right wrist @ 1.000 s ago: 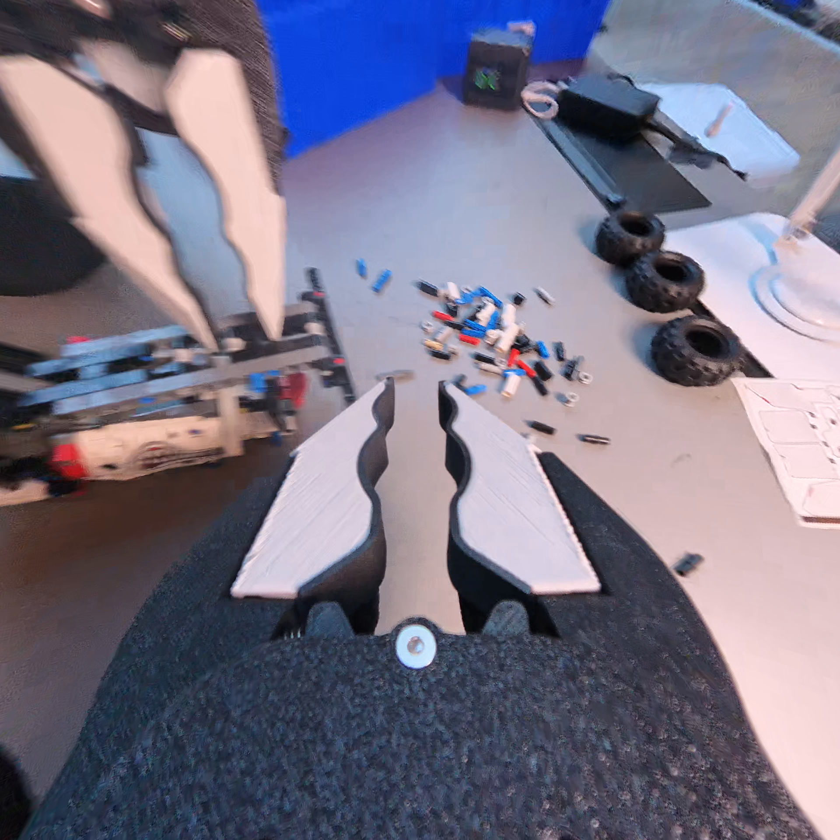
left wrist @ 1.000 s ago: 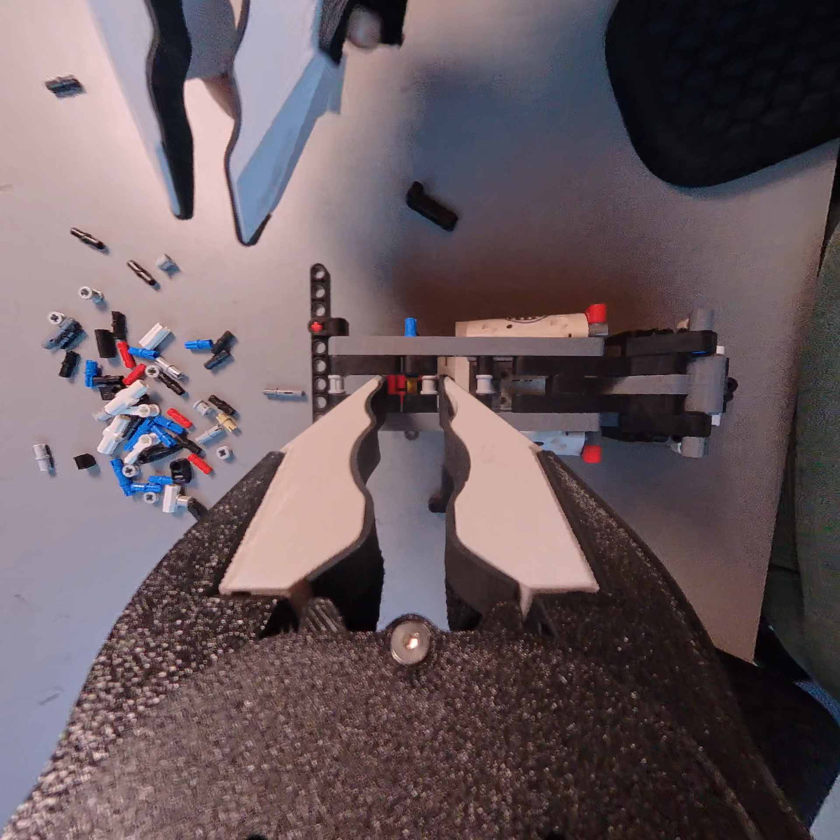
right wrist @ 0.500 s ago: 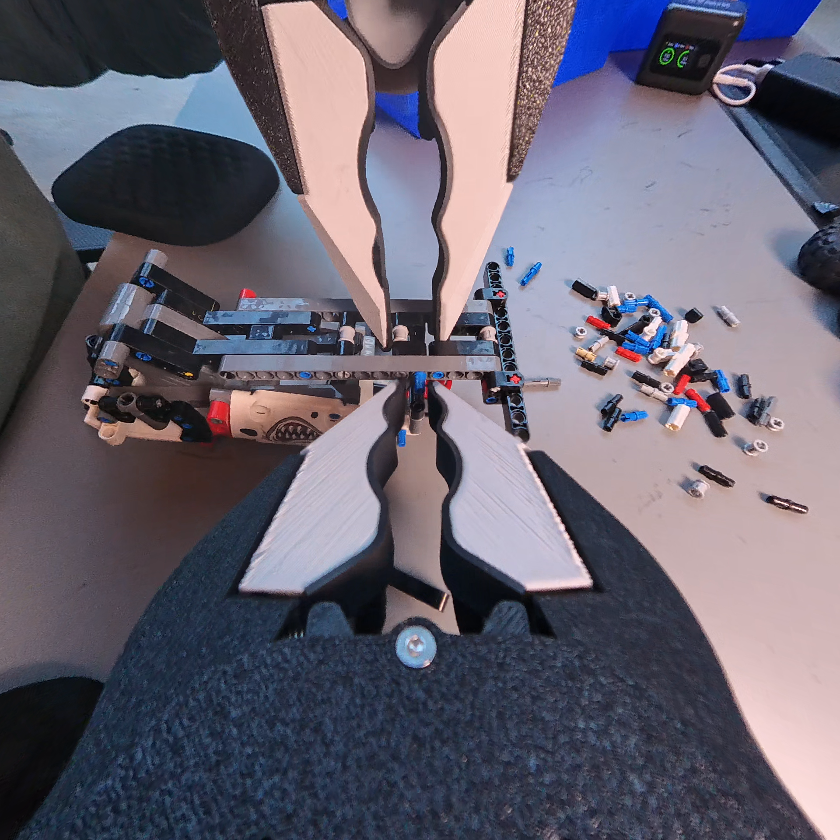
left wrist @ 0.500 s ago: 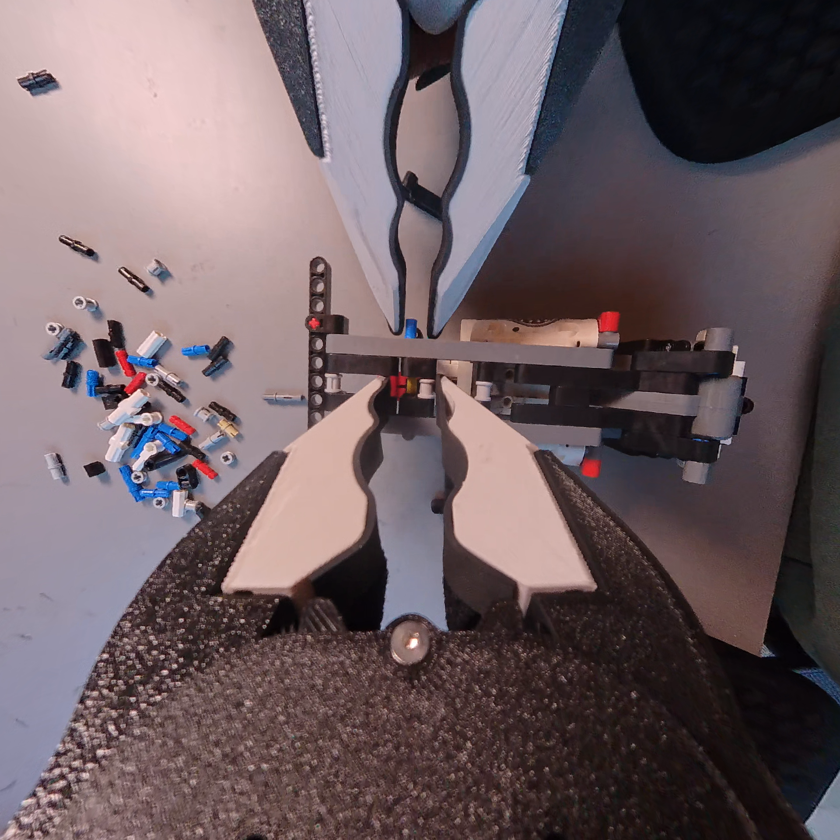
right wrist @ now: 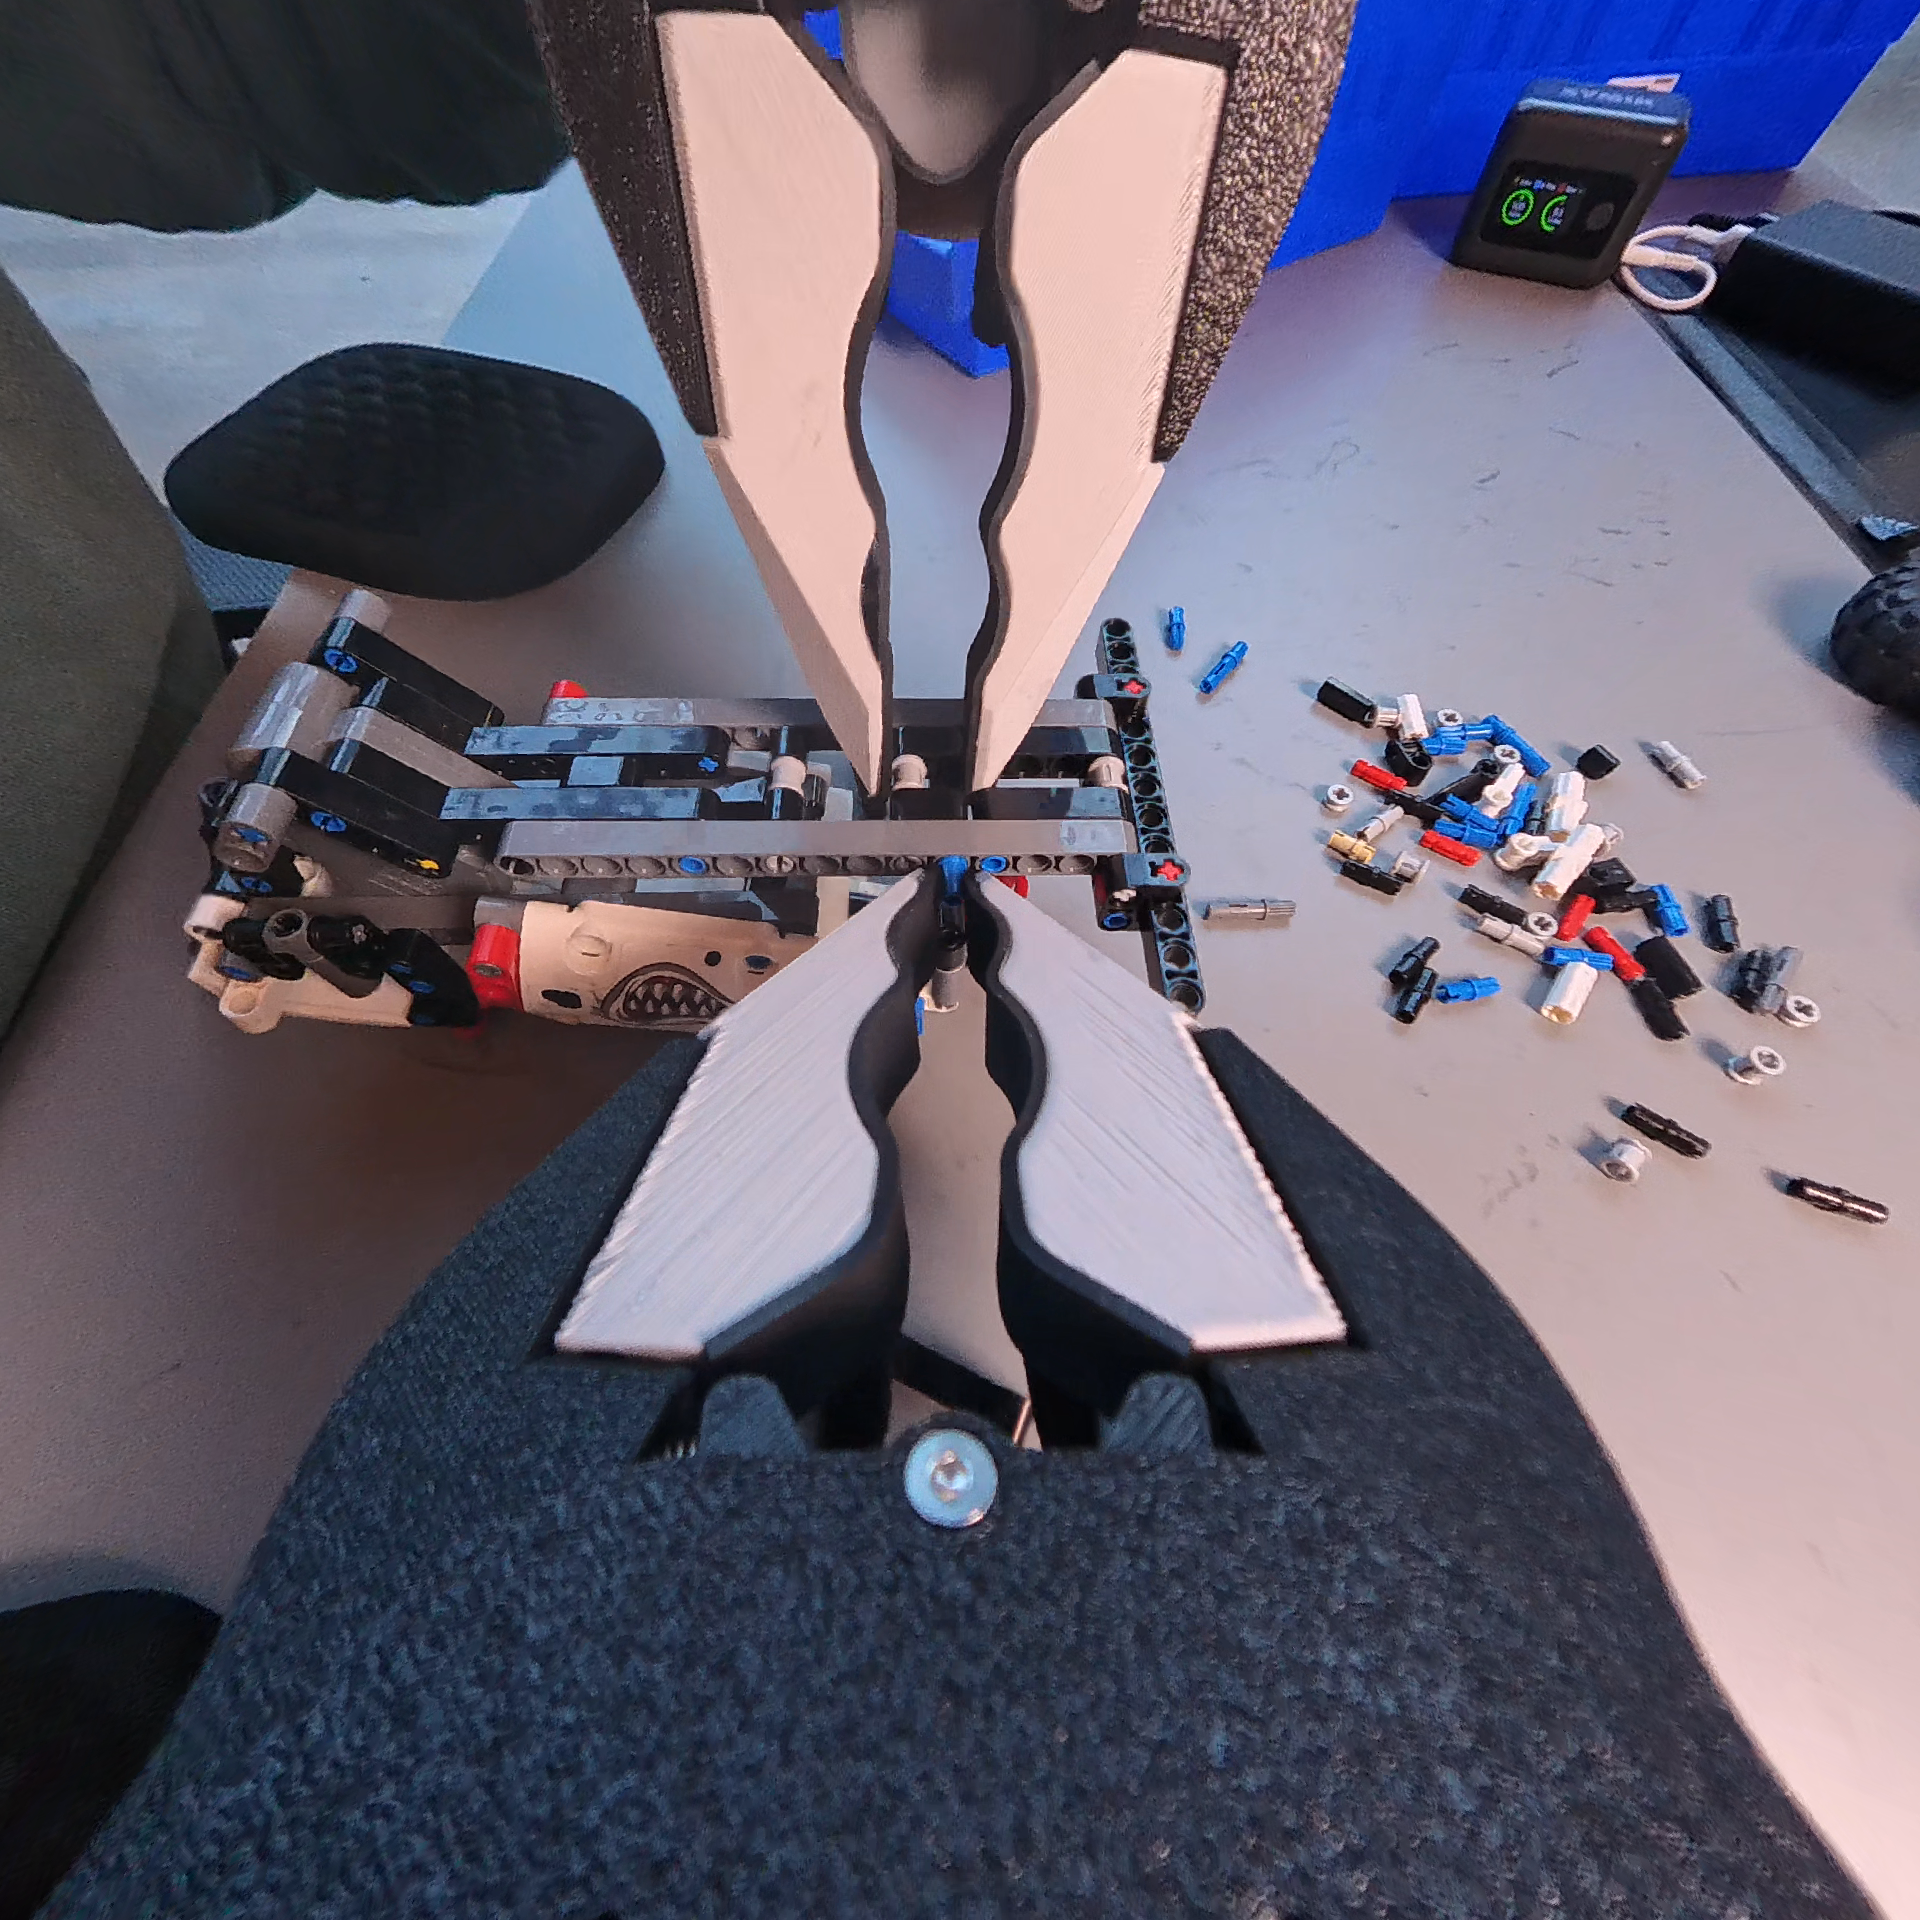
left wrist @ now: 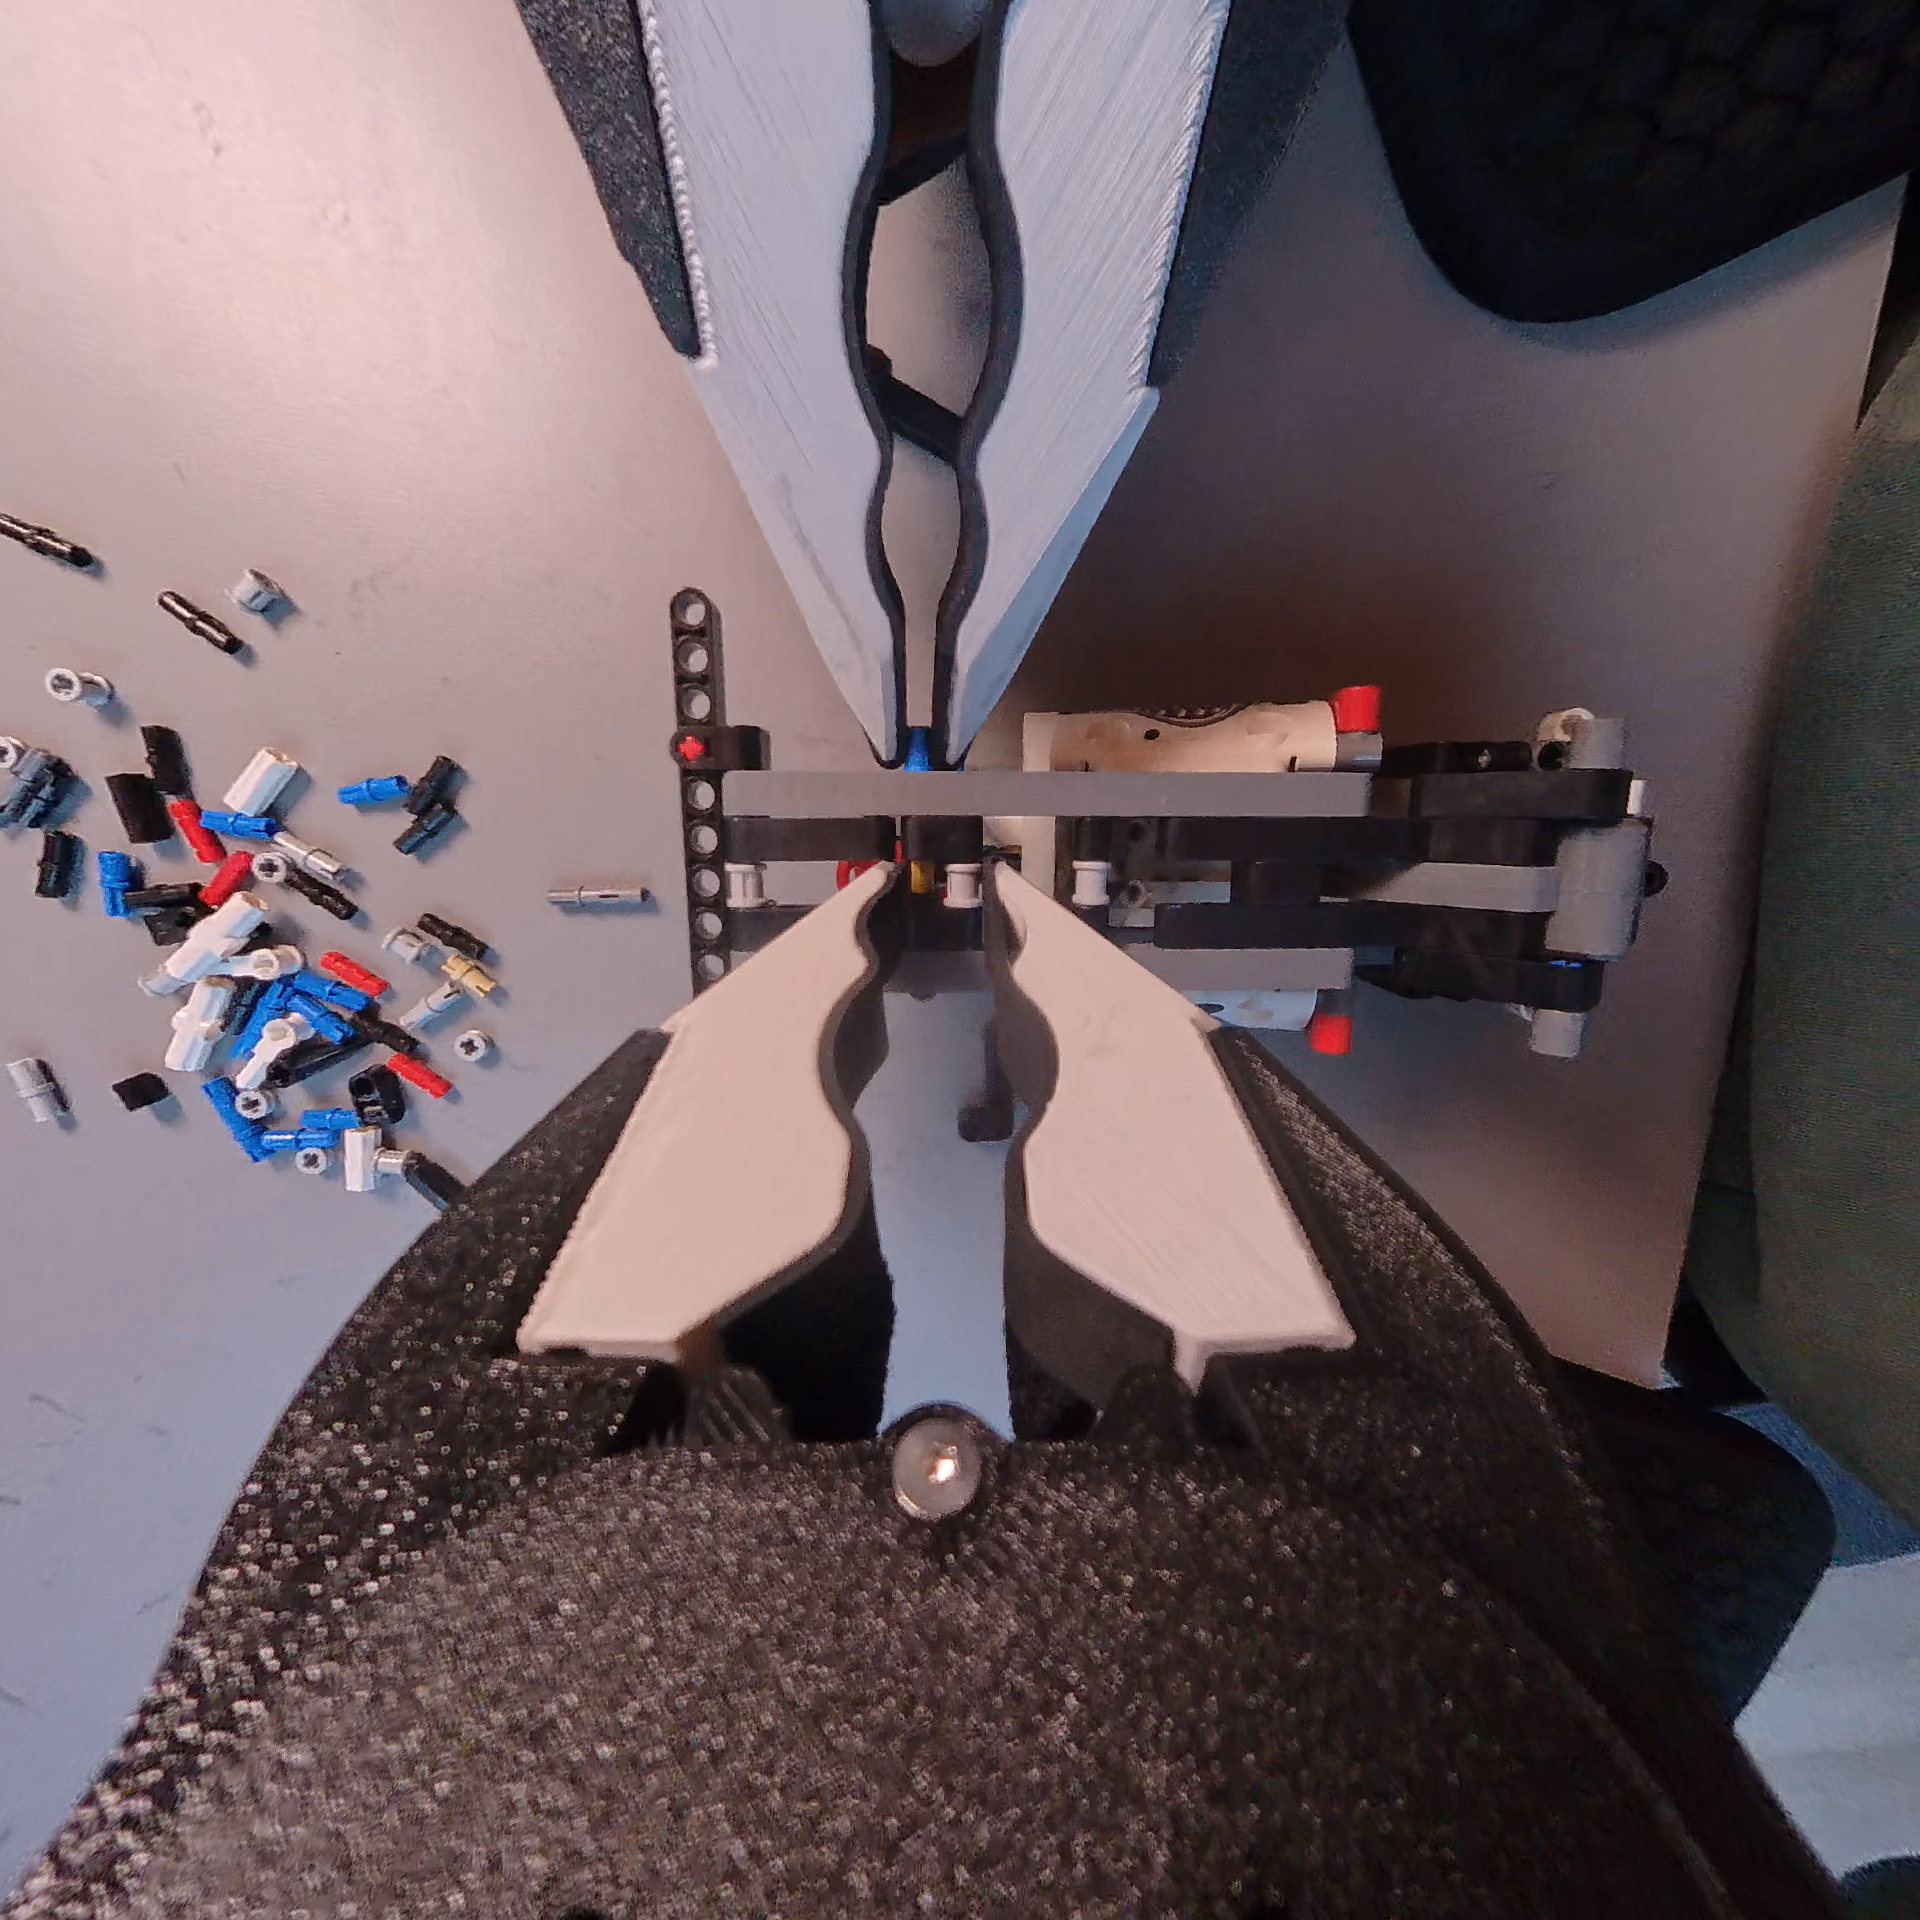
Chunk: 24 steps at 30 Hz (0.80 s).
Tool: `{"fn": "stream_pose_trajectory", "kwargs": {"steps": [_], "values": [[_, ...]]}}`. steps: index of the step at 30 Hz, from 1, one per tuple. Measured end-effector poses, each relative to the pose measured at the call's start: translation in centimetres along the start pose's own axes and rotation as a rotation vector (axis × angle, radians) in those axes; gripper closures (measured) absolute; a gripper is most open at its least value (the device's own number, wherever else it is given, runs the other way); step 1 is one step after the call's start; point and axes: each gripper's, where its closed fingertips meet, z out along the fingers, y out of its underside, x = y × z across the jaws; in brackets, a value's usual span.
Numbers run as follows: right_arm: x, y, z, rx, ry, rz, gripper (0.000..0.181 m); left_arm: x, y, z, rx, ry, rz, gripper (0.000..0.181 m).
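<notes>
A toy brick model (left wrist: 1143,800) of grey and black beams lies on the grey table. My left gripper (left wrist: 940,883) is shut on the model's black middle part, next to a yellow and a white pin. My right gripper (right wrist: 948,883) faces it from the far side, shut on a small blue pin (right wrist: 951,871) at the long grey beam (right wrist: 727,836). In the left wrist view the right gripper (left wrist: 920,748) comes down from the top with the blue pin (left wrist: 917,750) between its tips. In the right wrist view the left gripper (right wrist: 925,774) straddles the black part.
A pile of loose blue, black, white and red pins (left wrist: 260,966) lies beside the model, also in the right wrist view (right wrist: 1538,862). A grey axle (right wrist: 1247,910) lies near the black holed beam (right wrist: 1143,821). A black cushion (right wrist: 416,468), a black device with a screen (right wrist: 1558,197) and a tyre (right wrist: 1881,655) stand around. The tips of both grippers are at nearly the same place.
My right gripper swung in from the side to the model's far side and closed its tips on the blue pin. My left gripper kept its hold on the model.
</notes>
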Motion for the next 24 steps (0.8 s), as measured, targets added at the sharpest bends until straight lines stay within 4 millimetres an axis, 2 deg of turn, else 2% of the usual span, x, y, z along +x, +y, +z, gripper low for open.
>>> {"fn": "stream_pose_trajectory", "kwargs": {"steps": [2,4,8,15,22,24], "values": [[-0.1,-0.1,0.0,0.012,-0.007,0.004,0.178,0.2,-0.3,-0.6,0.034,0.062,-0.048,0.171],[-0.1,-0.1,0.0,0.020,-0.009,0.004,0.178,-0.5,-1.3,-2.0,0.124,0.091,-0.110,0.172],[-0.2,-0.1,-0.1,0.039,-0.016,0.002,0.178,-1.5,-1.8,-3.6,0.163,0.054,-0.120,0.169],[-0.1,-0.1,0.0,0.051,-0.008,-0.005,0.178,-1.2,-1.1,-2.8,0.129,0.073,-0.113,0.167],[-0.1,-0.3,0.1,0.061,0.007,-0.016,0.178,0.6,-0.3,-1.0,0.088,0.140,-0.087,0.161],[-0.1,-0.1,0.2,0.052,0.009,-0.023,0.178,0.5,-0.2,-0.6,0.078,0.119,-0.080,0.162]]}}
